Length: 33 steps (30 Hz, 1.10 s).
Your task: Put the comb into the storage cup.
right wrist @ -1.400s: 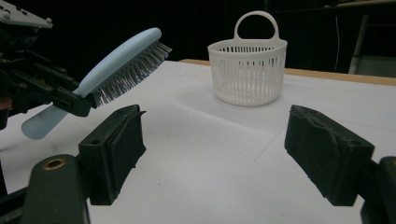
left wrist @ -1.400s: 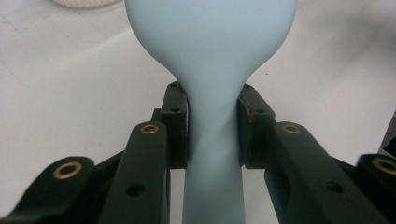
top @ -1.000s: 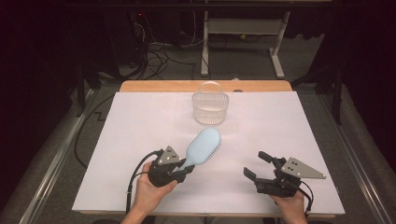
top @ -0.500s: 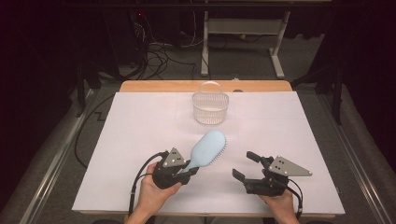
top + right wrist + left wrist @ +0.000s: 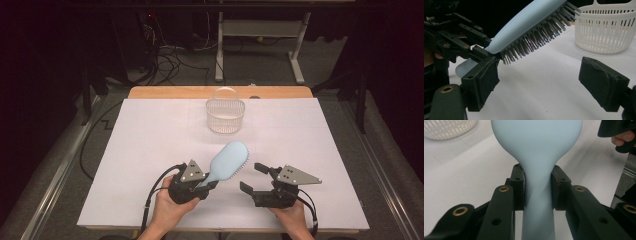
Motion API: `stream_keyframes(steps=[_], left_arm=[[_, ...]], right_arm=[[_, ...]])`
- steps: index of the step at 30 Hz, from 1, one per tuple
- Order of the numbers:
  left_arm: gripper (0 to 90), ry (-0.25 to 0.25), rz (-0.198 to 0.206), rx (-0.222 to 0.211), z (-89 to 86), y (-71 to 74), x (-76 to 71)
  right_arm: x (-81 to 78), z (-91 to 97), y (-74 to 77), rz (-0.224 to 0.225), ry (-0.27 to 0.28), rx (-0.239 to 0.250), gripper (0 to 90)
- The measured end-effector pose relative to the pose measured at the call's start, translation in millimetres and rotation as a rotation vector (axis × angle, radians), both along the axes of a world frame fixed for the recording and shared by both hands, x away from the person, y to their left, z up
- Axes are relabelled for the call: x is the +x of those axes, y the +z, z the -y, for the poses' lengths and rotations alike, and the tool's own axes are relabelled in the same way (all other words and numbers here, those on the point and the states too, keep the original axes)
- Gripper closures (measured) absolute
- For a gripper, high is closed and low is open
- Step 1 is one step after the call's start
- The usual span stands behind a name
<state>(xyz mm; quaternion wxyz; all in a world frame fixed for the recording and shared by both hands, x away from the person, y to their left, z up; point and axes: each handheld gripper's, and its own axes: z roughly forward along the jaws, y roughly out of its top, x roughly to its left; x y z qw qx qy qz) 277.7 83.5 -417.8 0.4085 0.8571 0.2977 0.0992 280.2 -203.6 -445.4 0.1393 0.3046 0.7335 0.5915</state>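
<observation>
Left gripper [image 5: 204, 184] fingers [image 5: 519, 185] clamped on the narrow handle of the pale blue brush [image 5: 227, 161], one pad each side; brush lifted off the table [image 5: 140, 150], head angled up toward the basket [image 5: 225, 115], bristles facing the right gripper. Right gripper [image 5: 253, 179] fingers [image 5: 602, 83] spread wide with nothing between them, just beside the brush, pointing at its bristle side. Basket stands well beyond the brush, near the table's far edge.
</observation>
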Motion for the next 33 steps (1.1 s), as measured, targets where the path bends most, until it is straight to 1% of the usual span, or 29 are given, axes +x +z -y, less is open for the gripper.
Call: stream_keyframes(steps=[10, 15, 18, 23, 28, 33], left_arm=[[68.9, -0.016, 0.005, 0.004, 7.9, -0.7, -0.9], [68.9, -0.023, 0.009, 0.005, 11.7, -0.8, -1.6], [69.0, -0.023, 0.010, 0.011, 12.6, -0.9, -1.7], [68.9, -0.028, 0.011, 0.013, 15.1, -1.6, -2.0], [68.9, -0.034, 0.012, 0.014, 17.9, -2.4, -2.7], [68.9, -0.037, 0.017, 0.026, 20.9, -4.2, -1.7]], right_arm=[[6.5, -8.9, -1.4, -0.044, 0.019, 0.016, 16.0], [8.4, -12.1, -1.3, -0.057, 0.028, 0.031, 16.0], [9.8, -13.2, -1.4, -0.073, 0.036, 0.042, 15.6], [10.9, -15.8, -0.6, -0.079, 0.043, 0.057, 15.6], [12.7, -19.5, -0.4, -0.097, 0.053, 0.075, 15.5], [14.6, -21.2, -0.2, -0.099, 0.049, 0.070, 15.8]])
